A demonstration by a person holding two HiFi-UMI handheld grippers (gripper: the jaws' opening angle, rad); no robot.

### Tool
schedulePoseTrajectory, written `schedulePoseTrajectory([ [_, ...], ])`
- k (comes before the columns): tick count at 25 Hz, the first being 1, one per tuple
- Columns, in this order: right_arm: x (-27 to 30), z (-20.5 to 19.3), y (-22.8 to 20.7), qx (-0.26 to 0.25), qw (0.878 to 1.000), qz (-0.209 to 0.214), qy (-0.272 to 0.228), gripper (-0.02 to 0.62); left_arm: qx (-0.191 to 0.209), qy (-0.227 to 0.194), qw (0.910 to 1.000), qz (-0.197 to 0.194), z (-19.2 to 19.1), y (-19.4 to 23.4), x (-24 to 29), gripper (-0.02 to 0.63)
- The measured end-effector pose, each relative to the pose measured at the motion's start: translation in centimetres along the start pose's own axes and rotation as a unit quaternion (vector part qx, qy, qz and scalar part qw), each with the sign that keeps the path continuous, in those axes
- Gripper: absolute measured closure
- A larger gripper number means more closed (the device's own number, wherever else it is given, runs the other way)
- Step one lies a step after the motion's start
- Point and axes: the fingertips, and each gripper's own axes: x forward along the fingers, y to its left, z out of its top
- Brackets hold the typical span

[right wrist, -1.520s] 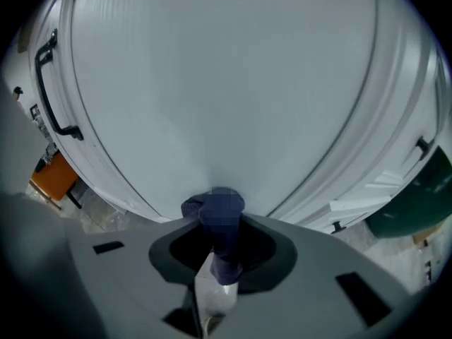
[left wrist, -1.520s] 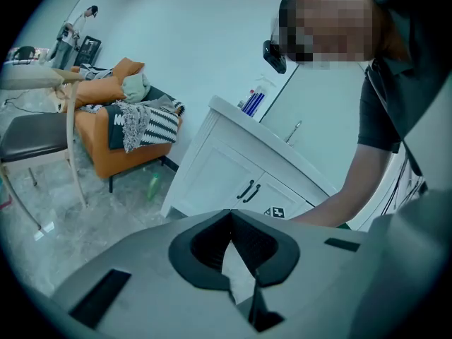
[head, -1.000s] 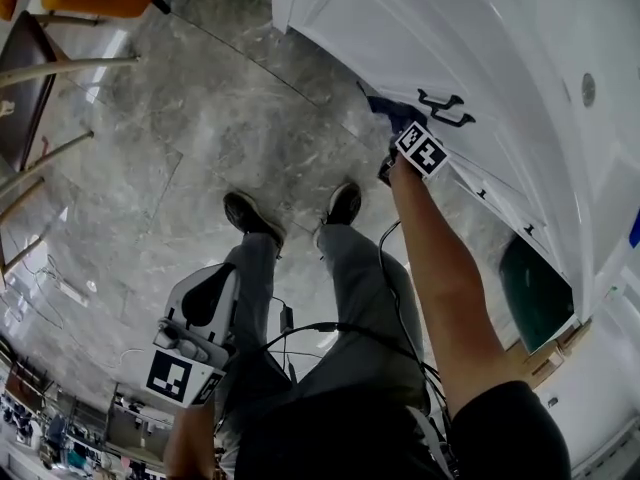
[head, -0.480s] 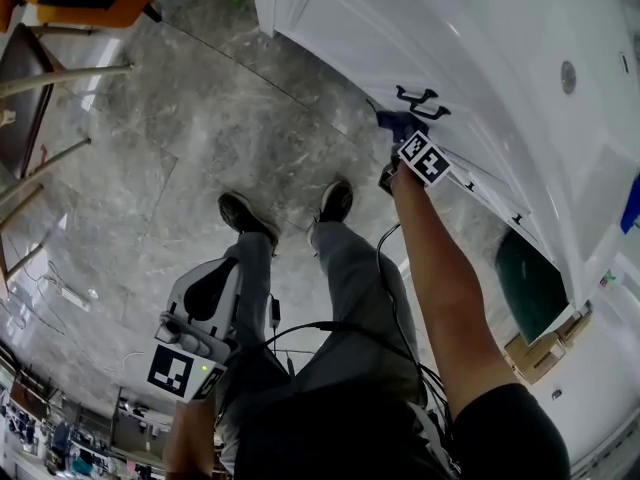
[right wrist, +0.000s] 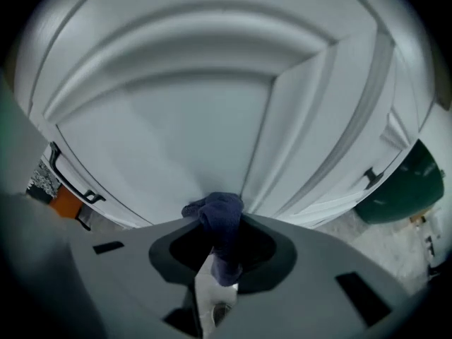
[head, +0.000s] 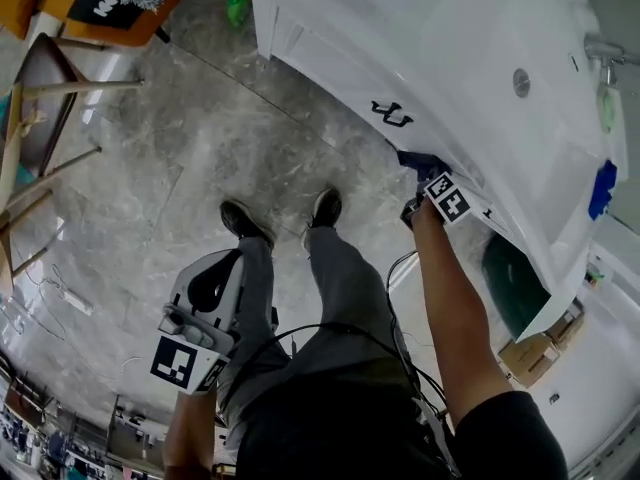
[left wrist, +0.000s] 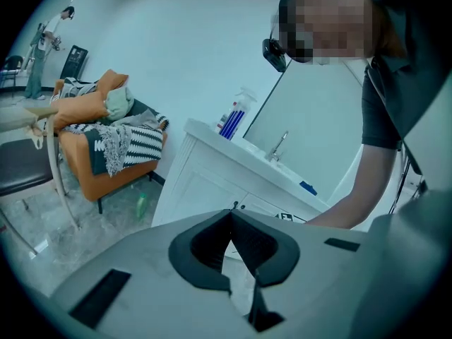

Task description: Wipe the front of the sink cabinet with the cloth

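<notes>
1. Grey marble floor (head: 200, 148) under a white sink cabinet (head: 330, 58). The person stands close to its front, and the basin top (head: 500, 28) is above.
2. Right tongs (right wrist: 220, 249) are clenched on a dark blue cloth (right wrist: 217, 210). The bunched end of the cloth sticks out past the tips and presses on the cabinet door (right wrist: 176, 133), right at the edge of its raised panel frame.
3. Left tongs (left wrist: 231, 224) are closed with nothing between them. They are held low beside the left leg, well away from the cabinet.
4. Step in hand, as I judge it: mid-wipe across the door face, with much of the front yet to be covered.
5. Next move probably calls for steady pressure while dragging the cloth along the panel and into the groove of the frame. The grip must stay tight, because only a small wad of cloth makes contact.
6. Change over the last second: the cloth was just beside the black handle (head: 392, 116). It now sits past the handle, lower on the front and nearer the green bin (head: 515, 283). The left tongs have stayed where they were.
</notes>
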Motion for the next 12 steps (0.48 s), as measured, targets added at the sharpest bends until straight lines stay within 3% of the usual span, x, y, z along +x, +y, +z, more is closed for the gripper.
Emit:
schedulePoseTrajectory([
  [8, -7.4, 4.3, -1.1, 0.007, 0.999, 0.005, -0.037, 0.512, 0.022, -0.019, 0.9995, 0.008, 5.3, -1.7, -4.0, 0.601],
  [12, -9.4, 4.7, -1.0, -0.022, 0.999, 0.032, -0.012, 0.512, 0.029, -0.021, 0.9994, 0.002, 7.3, -3.0, -5.7, 0.601],
])
